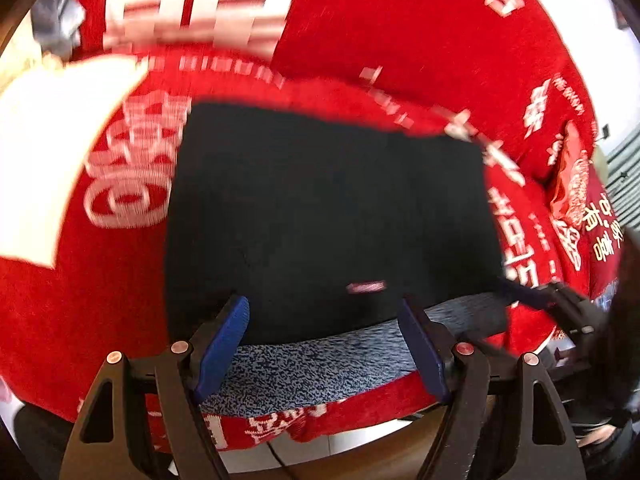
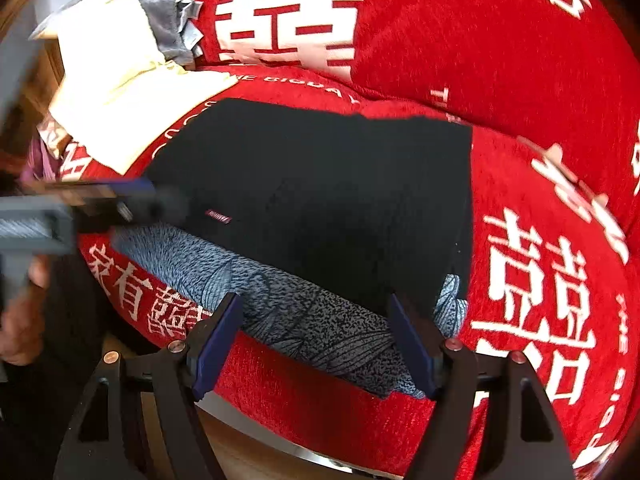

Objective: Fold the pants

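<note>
While both pairs of tongs are seen spread wide with nothing between their blue pads, the folding looks largely done. Nearest the cameras, the left tongs (image 1: 324,344) and the right tongs (image 2: 316,344) hang just above the near edge of the red cover (image 2: 540,184), which is printed with white characters and draped over what seems to be a sofa or bed. Just beyond the pads a speckled blue-grey cloth (image 2: 304,312) is spread, and on its far part the black pants (image 2: 320,200) lie as a compact, flat rectangle with straight edges and a small label (image 2: 218,216) showing on top. No leg or waistband is seen trailing loose. It is judged that the last fold has been laid and released; at most a smoothing or a move to a pile is left. Farther left, a pale yellow garment (image 2: 120,92) and a grey one (image 2: 168,20) are heaped, seemingly still unfolded.
</note>
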The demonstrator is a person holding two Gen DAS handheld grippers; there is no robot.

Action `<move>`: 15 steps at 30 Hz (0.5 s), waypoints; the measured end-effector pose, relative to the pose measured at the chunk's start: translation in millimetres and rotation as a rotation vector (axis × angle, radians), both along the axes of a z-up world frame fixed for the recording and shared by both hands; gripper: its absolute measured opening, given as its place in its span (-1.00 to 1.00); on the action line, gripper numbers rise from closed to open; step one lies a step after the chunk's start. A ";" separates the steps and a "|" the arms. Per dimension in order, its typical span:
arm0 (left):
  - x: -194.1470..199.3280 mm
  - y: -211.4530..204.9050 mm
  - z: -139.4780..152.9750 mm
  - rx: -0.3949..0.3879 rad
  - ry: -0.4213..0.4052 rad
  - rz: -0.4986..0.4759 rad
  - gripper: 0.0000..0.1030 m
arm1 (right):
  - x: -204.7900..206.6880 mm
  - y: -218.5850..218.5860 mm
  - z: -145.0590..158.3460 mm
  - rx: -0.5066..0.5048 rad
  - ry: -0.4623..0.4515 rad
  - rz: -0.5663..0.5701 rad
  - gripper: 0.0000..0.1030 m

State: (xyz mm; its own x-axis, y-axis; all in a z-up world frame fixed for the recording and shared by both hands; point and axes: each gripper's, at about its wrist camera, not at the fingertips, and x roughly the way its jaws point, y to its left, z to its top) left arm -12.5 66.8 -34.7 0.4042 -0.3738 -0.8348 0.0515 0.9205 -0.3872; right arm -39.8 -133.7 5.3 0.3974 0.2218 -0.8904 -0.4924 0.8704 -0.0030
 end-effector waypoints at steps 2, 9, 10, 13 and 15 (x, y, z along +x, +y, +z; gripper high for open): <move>-2.3 -3.3 -0.5 0.027 -0.024 -0.005 0.51 | -0.5 1.1 -0.7 0.003 0.001 0.002 0.51; 9.3 8.6 35.3 -0.010 -0.081 0.038 0.66 | 3.3 5.1 21.7 0.010 -0.042 -0.024 0.52; 15.0 13.9 38.8 -0.007 -0.089 0.067 0.82 | 7.7 3.9 28.4 0.031 -0.062 -0.038 0.53; 43.6 28.3 43.2 0.055 -0.110 0.192 1.00 | 31.3 8.7 36.4 -0.003 -0.116 -0.061 0.58; 70.8 31.0 33.7 0.089 -0.042 0.206 1.00 | 52.7 15.3 32.1 -0.056 -0.124 -0.077 0.58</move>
State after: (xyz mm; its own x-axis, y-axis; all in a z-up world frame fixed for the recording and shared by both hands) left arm 58.3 97.8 -1.1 0.4992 -0.2056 -0.8417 -0.1273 0.9435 -0.3059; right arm 13.0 -118.3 37.4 0.5188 0.1378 -0.8437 -0.4173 0.9022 -0.1092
